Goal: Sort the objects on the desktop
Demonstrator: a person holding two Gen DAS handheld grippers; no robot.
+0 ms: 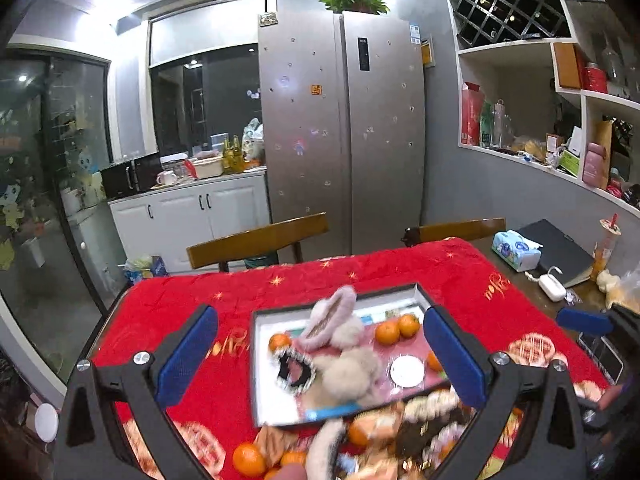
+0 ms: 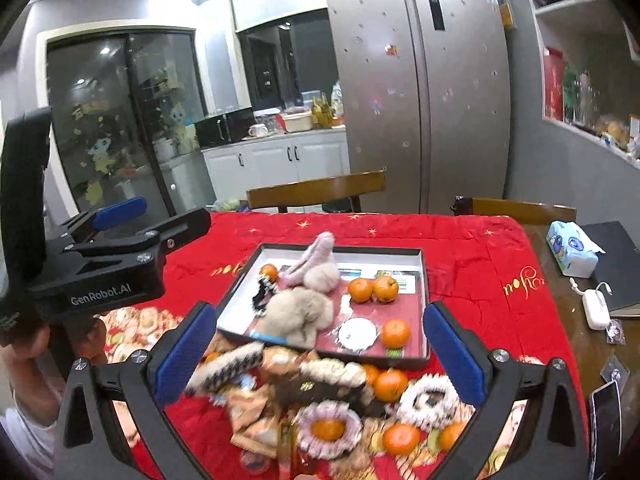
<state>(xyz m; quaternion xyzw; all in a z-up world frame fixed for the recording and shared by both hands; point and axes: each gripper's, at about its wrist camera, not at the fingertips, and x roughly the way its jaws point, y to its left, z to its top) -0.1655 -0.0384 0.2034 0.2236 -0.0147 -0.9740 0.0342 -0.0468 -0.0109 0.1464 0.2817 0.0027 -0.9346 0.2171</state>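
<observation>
Item: shallow dark-rimmed rectangular tray [image 2: 423,280] on red quilted tablecloth [image 2: 460,248], holding fluffy beige plush hair claws [image 2: 304,312], small orange tangerines [image 2: 360,289] and a round white disc [image 2: 357,333].

Unsorted pile [image 2: 320,392]: on the near side of the tray, more tangerines, frilled scrunchies, snack packets.

Left gripper [image 1: 320,360]: spread wide, empty, hovering over the tray.

Right gripper [image 2: 320,356]: spread wide, empty, directly above the pile.

Step, as judged: between picks. Next move calls for lowering onto one pile item and closing.
</observation>
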